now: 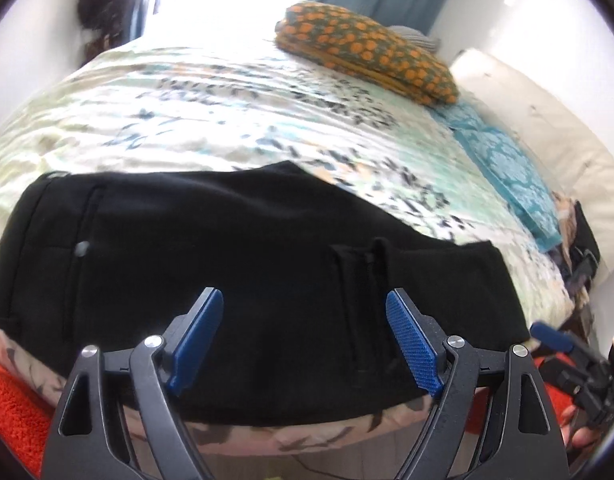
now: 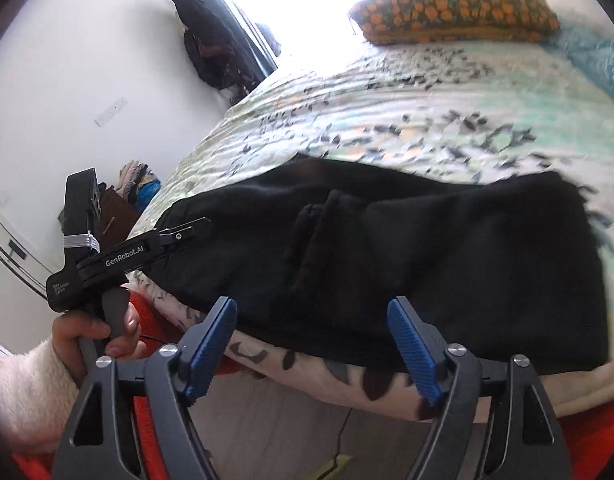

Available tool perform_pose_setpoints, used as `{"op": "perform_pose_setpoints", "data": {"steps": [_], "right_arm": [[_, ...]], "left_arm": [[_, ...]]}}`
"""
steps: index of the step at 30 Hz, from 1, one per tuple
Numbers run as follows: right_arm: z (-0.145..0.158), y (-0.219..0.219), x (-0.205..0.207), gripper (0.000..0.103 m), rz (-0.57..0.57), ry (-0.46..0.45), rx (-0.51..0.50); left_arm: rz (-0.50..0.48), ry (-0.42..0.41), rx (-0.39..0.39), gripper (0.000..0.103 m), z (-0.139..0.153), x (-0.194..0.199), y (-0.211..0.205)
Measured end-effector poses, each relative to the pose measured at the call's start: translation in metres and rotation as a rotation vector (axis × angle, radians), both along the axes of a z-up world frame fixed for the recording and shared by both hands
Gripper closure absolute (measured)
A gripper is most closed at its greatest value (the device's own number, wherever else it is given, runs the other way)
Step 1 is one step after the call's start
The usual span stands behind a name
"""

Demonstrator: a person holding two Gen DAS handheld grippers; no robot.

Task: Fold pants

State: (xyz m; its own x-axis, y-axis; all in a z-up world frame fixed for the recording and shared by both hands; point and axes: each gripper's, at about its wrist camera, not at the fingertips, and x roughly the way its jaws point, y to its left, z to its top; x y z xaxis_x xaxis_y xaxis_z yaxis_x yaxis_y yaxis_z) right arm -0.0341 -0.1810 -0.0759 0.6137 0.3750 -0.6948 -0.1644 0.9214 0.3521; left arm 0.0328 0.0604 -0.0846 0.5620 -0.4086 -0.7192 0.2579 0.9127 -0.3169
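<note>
Now folded black pants [image 1: 227,264] lie on the bed [image 1: 227,92]; both grippers empty, jaws apart.

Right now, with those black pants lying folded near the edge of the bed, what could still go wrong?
1. The black pants lie right at the bed's near edge; a nudge might slide them toward the floor.
2. Both the left gripper and the right gripper are open and hold nothing, so a loose layer could spring back.
3. A raised ridge in the cloth may leave the fold uneven.
</note>
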Motion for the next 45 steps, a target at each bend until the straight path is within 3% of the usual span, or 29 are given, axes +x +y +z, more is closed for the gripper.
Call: {"op": "perform_pose_setpoints", "data": {"steps": [3, 5, 8, 10, 13, 17, 20, 23, 26, 28, 30, 31, 32, 34, 37, 40, 43, 45], "right_arm": [[0.011, -0.037, -0.031, 0.014, -0.113, -0.111, -0.071], [0.007, -0.053, -0.046, 0.014, -0.18, -0.132, -0.09], [0.005, -0.075, -0.053, 0.014, -0.234, -0.114, -0.02], [0.009, -0.083, -0.046, 0.014, -0.245, -0.132, -0.018], [0.009, -0.086, -0.047, 0.014, -0.246, -0.128, -0.007], [0.011, -0.081, -0.053, 0.014, -0.259, -0.129, 0.009], [0.012, -0.086, -0.054, 0.014, -0.292, -0.136, 0.01], [0.008, -0.09, -0.048, 0.014, -0.318, -0.119, -0.005], [-0.002, -0.09, -0.018, 0.014, -0.31, -0.065, -0.09], [-0.021, -0.084, 0.012, 0.014, -0.264, 0.025, -0.189], [-0.052, -0.076, 0.035, 0.013, -0.215, 0.128, -0.276], [-0.065, -0.071, 0.04, 0.012, -0.196, 0.152, -0.314], [-0.071, -0.066, 0.041, 0.011, -0.186, 0.154, -0.351], [-0.071, -0.06, 0.042, 0.01, -0.173, 0.128, -0.373], [-0.073, -0.054, 0.041, 0.01, -0.148, 0.118, -0.39], [-0.074, -0.053, 0.041, 0.009, -0.15, 0.114, -0.391], [-0.073, -0.054, 0.04, 0.009, -0.148, 0.113, -0.383], [-0.072, -0.056, 0.038, 0.009, -0.146, 0.109, -0.375]], "left_arm": [[-0.148, -0.009, 0.058, 0.03, 0.0, -0.008, -0.053], [-0.186, 0.018, 0.108, 0.044, -0.009, -0.007, -0.077], [-0.198, 0.085, 0.135, 0.062, -0.024, 0.0, -0.094], [-0.198, 0.106, 0.168, 0.064, -0.032, 0.002, -0.103], [-0.174, 0.163, 0.188, 0.092, -0.044, 0.007, -0.104], [-0.142, 0.151, 0.149, 0.096, -0.031, 0.0, -0.09], [-0.131, 0.097, 0.151, 0.095, -0.012, -0.009, -0.073], [-0.112, 0.098, 0.205, 0.095, -0.019, -0.009, -0.065], [-0.112, 0.141, 0.238, 0.094, -0.042, -0.008, -0.069], [-0.124, 0.125, 0.277, 0.091, -0.046, -0.01, -0.074], [-0.122, 0.118, 0.302, 0.081, -0.04, -0.01, -0.076], [-0.101, 0.118, 0.304, 0.066, -0.035, -0.009, -0.073], [-0.066, 0.109, 0.297, 0.045, -0.029, -0.009, -0.068], [0.001, 0.053, 0.243, 0.031, -0.013, -0.011, -0.054], [0.015, 0.001, 0.18, 0.031, 0.002, -0.01, -0.052], [-0.077, -0.017, 0.157, 0.031, 0.004, -0.008, -0.078], [-0.202, -0.029, 0.205, 0.031, -0.01, -0.006, -0.114], [-0.224, 0.035, 0.273, 0.032, -0.031, 0.004, -0.129]]}}
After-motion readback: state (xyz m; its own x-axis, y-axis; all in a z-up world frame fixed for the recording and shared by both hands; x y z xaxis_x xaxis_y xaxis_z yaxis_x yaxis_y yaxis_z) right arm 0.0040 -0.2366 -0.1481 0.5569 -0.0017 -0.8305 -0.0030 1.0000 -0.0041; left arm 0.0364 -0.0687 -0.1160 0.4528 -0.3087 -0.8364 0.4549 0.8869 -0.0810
